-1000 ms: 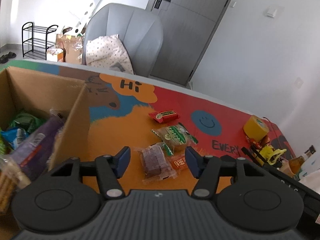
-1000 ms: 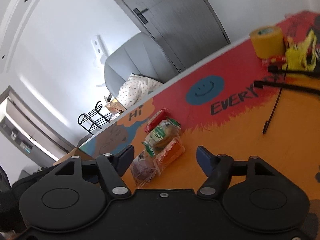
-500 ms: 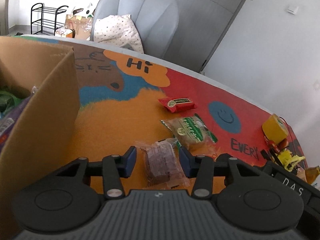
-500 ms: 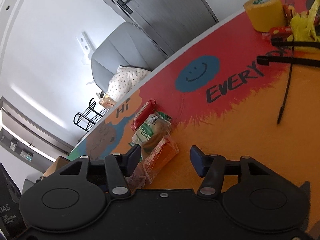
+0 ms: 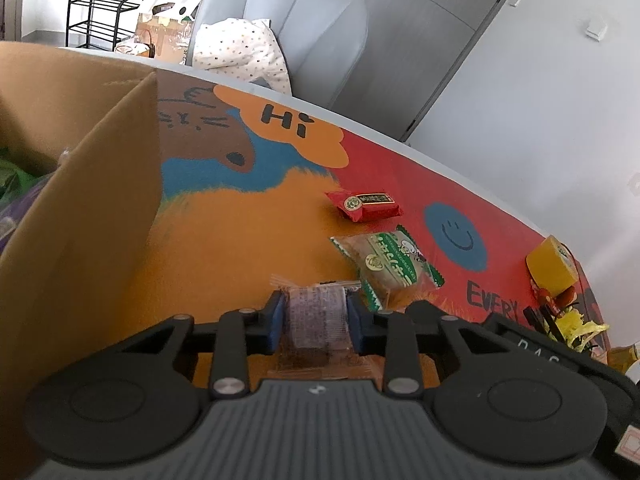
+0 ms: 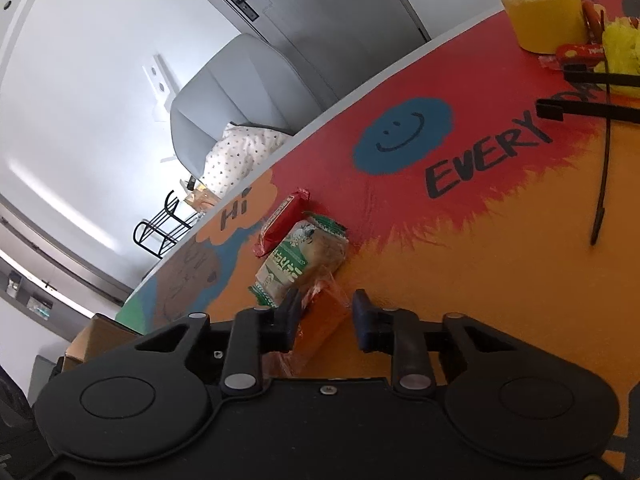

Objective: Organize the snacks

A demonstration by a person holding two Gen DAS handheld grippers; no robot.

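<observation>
**Two packets gripped at once, box waiting on the left**

Two lifts have to be done cleanly here, and the drop point is the cardboard box (image 5: 80,220) at the left end of the worktop (image 5: 248,248), where its open top already shows other snacks.

Just right of the box wall, near the worktop's front edge, the left hand-held gripper (image 5: 316,318) is clenched on the clear-wrapped purple-brown cake (image 5: 317,332). Its jaws have just been closing, and both blue pads now press the cake's sides squarely. The cake looks soft, so no more squeeze is wanted. I would lift it straight up until it clears the box's tall wall, then carry it left and let go low inside.

Further right, the right hand-held gripper (image 6: 325,316) has also just been closing, with the orange snack packet (image 6: 320,332) between its jaws. The packet lies on the slant. One pad sits against it and the other is just beside its crinkled wrapper. Whether it is truly pinched I cannot tell. A small test lift would settle that before any swing leftward.

The green-banded pastry packet (image 6: 304,256) touches the orange one on its far side, so a vertical lift should avoid dragging it. Beyond it, the red packet (image 5: 364,204) lies towards the far edge and is not yet collected.
</observation>
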